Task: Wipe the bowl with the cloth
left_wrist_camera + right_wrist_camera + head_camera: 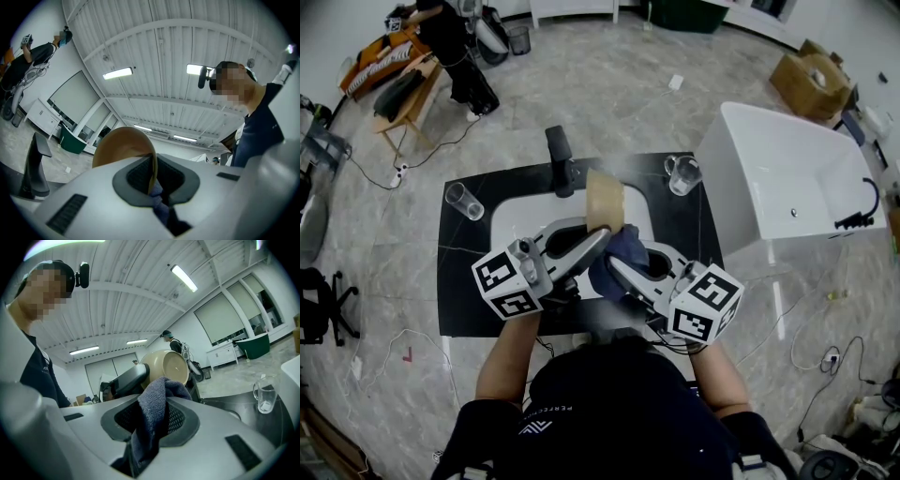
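Above the white sink (511, 220), our left gripper (598, 236) pinches the rim of the tan bowl (604, 199), holding it tilted. Our right gripper (619, 266) clamps the blue cloth (614, 255) just beside it; we judge the wiping barely begun, with nearly all of it left to do.

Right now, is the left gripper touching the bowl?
Touching. In its own view, the left gripper has its jaws shut on the rim of the bowl.

Black counter (465, 274) with white sink (514, 221), black tap (560, 156), a glass (465, 201) left, a mug (682, 174) right
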`<state>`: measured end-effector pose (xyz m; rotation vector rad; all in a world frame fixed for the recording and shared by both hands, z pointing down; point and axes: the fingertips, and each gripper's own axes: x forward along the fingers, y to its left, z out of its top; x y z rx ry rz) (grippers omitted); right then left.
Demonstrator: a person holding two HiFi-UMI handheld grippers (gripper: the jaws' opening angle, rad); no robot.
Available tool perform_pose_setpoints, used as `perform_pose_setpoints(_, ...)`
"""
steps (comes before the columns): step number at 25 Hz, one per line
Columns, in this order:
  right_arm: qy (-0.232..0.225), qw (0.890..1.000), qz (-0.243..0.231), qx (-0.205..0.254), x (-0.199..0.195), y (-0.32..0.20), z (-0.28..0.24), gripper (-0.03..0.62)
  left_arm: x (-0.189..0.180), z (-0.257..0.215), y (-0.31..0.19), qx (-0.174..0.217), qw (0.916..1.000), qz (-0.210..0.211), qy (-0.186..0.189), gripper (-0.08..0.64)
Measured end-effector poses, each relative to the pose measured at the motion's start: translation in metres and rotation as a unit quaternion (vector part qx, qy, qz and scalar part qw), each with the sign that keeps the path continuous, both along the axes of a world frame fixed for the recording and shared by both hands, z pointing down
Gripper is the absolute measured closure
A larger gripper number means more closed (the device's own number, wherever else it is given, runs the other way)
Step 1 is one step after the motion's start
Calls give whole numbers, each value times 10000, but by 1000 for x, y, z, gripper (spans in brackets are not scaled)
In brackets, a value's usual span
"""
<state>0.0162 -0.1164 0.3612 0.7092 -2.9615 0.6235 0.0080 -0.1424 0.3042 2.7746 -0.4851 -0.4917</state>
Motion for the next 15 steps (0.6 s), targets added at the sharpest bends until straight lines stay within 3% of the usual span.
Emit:
perform_pose_setpoints(7,-126,9999,-74,43,-2,3,-8,489,-1,10,-5,36,9991,-266,-321,545)
perform_pose_setpoints(12,116,9997,24,226,1,3,-6,489,-7,14,-8,56,9977,-530,-427,545)
perform_pose_setpoints(15,48,9996,124,266,6,-1,-10,489,-12,25,-13,102,9940,-754,-785,545)
